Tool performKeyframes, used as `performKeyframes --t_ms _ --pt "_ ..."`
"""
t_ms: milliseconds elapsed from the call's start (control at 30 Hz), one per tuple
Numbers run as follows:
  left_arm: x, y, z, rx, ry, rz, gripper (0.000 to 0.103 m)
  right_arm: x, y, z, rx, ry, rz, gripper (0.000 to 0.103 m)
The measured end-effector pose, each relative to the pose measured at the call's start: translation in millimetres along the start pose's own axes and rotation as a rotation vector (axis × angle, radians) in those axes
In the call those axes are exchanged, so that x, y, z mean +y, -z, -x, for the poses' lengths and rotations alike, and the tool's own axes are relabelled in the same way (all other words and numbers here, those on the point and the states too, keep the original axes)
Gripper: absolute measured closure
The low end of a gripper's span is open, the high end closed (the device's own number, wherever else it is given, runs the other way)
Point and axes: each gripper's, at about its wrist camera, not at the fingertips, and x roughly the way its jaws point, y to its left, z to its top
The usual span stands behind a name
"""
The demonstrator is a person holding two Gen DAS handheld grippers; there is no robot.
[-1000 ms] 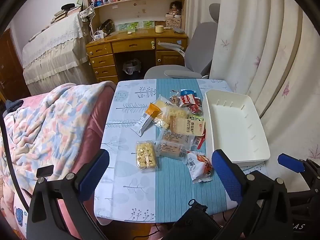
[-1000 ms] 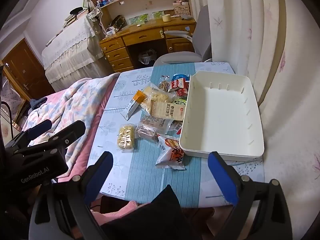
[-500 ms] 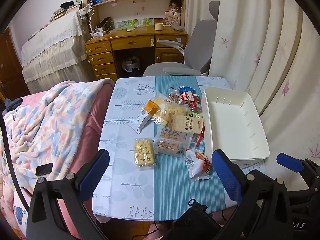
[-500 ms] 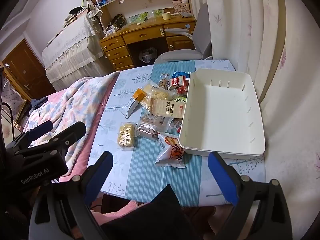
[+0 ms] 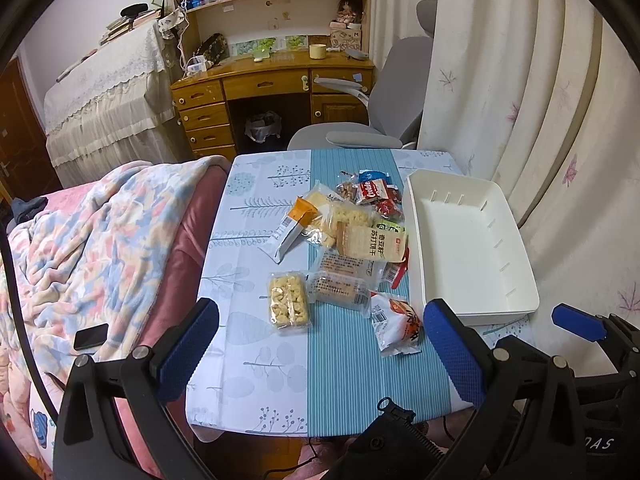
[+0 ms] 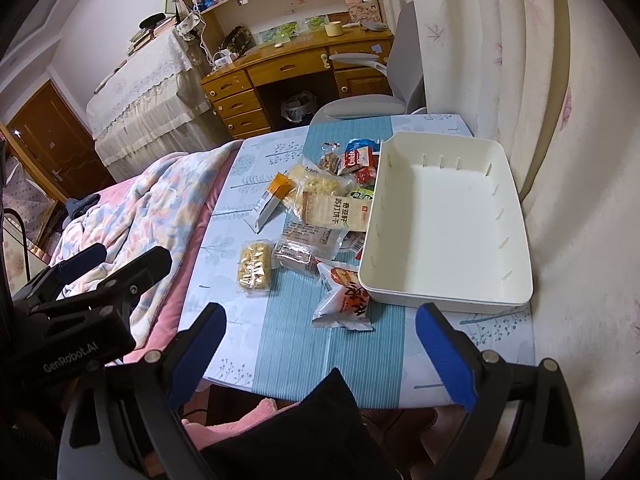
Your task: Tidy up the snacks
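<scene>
Several snack packets lie in a pile (image 5: pixel 352 240) (image 6: pixel 320 208) on the table, left of an empty white bin (image 5: pixel 472 240) (image 6: pixel 444 220). Nearest me are a clear pack of yellow puffs (image 5: pixel 288 300) (image 6: pixel 254 266) and a white-and-orange chip bag (image 5: pixel 396 322) (image 6: pixel 346 298). A tan cracker pack (image 5: pixel 370 242) (image 6: pixel 336 210) lies mid-pile. My left gripper (image 5: pixel 320 344) is open and empty, above the table's near edge. My right gripper (image 6: pixel 320 344) is open and empty, also above the near edge.
The table (image 5: pixel 264 360) has a blue-and-teal cloth. A bed with a floral blanket (image 5: pixel 100 248) adjoins its left side, with a phone (image 5: pixel 91 336) on it. A curtain (image 5: pixel 520 80) hangs at right. A grey chair (image 5: pixel 380 112) and wooden desk (image 5: pixel 260 92) stand behind.
Both grippers have moved slightly back and up from the table, so the table and snacks sit a little lower in view. Nothing on the table has moved.
</scene>
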Motion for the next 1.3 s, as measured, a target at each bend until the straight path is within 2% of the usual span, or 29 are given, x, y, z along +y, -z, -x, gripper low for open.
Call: performKeyframes --t_ms 333,567,900,1100,1300 --pt "-1.1 18.1 10.7 0.011 -0.014 0.022 0.001 -5.6 4.8 3.6 0.011 -0.014 0.01 0.006" --pt "-6.6 19.4 13.4 0.039 -0.039 0.051 0.001 -11.5 9.0 6.5 0.021 -0.041 0.014 0.006" --pt "-12.1 27.8 17.3 0.082 -0.131 0.062 0.001 -28.5 6.1 -11.8 0.075 -0.135 0.028 0.006" --pt "-12.1 28.3 9.3 0.119 -0.15 0.059 0.001 -39.7 0.2 -26.5 0.106 -0.166 -0.028 0.006" --pt "1.3 23.6 -6.2 0.152 -0.128 0.079 0.001 -45.8 -3.4 -47.1 0.158 -0.17 -0.099 0.007"
